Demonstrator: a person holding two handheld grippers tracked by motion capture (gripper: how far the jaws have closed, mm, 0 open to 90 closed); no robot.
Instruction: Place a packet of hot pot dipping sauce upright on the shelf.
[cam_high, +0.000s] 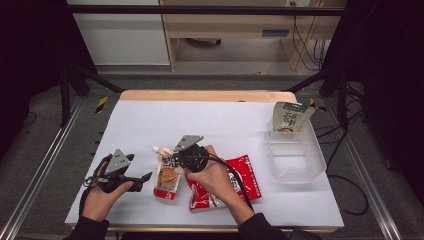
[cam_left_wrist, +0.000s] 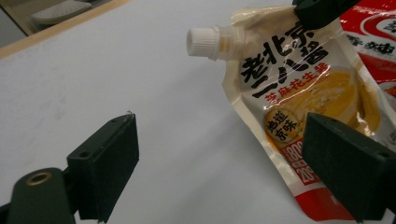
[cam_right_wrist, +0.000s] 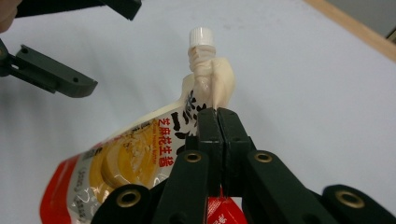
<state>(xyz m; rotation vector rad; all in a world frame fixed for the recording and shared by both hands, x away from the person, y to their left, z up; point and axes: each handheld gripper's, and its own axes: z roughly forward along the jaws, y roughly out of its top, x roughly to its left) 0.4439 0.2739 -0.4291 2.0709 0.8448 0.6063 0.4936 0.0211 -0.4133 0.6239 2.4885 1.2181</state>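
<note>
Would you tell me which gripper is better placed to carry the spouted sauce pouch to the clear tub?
Right: the right gripper is shut on the sauce pouch and nearer the clear tub; the left gripper is open.

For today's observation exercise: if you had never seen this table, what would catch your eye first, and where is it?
First, the spouted sauce pouch near the front middle of the white table, pinched at its top edge by the shut right gripper. The open left gripper waits just left of it. Next come the red snack bag under the right hand, and the clear tub at the right with a green-topped pouch propped at its far end.
</note>
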